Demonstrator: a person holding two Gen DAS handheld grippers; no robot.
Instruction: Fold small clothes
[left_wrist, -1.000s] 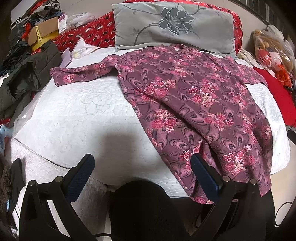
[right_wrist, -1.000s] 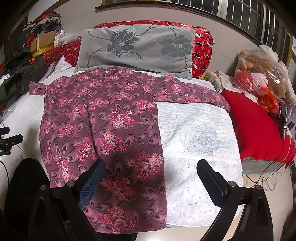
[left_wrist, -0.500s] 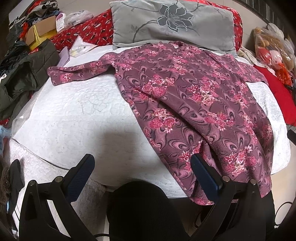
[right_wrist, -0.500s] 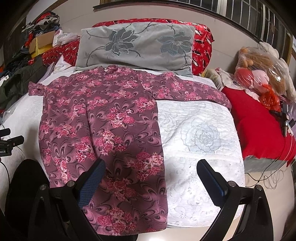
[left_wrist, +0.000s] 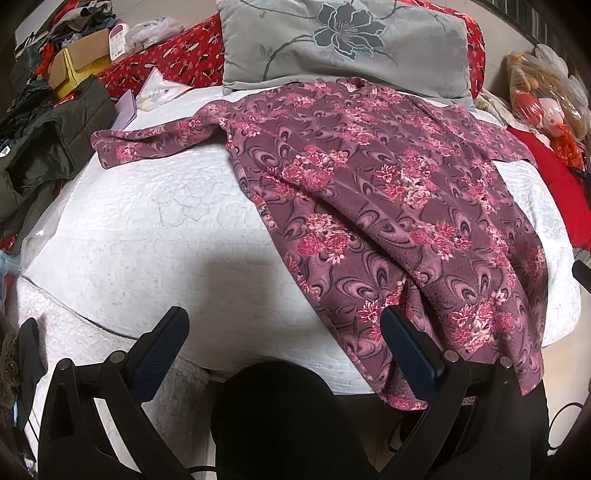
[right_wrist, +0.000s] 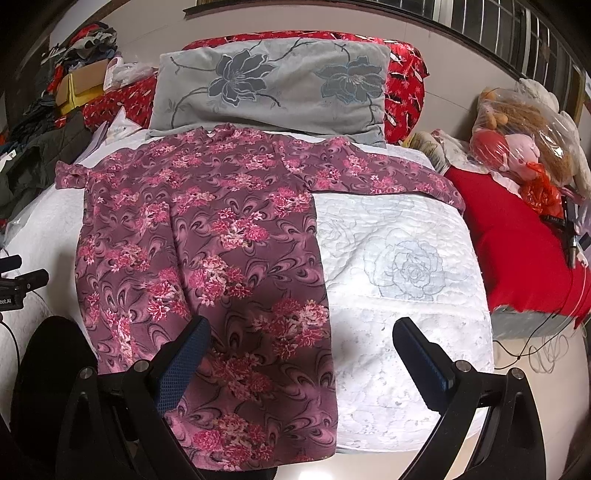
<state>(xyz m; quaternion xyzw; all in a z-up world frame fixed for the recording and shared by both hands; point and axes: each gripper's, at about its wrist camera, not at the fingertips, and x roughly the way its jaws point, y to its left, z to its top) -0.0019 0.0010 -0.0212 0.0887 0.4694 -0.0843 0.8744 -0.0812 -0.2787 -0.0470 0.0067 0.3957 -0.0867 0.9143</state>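
While the floral blouse (right_wrist: 207, 251) lies spread flat and unfolded on the white quilted bed (right_wrist: 406, 266), the step in hand looks like the approach before a first fold. Both tongs hang released and hold nothing: the left gripper (left_wrist: 284, 343) sits at six o'clock of its view beside the hem's left corner, and the right gripper (right_wrist: 299, 354) straddles the hem's right edge. The blouse's long axis runs from six to twelve o'clock, collar toward the grey pillow (right_wrist: 273, 85), sleeves reaching to nine and three. Next, I judge, each gripper needs to close on a hem corner or side edge.
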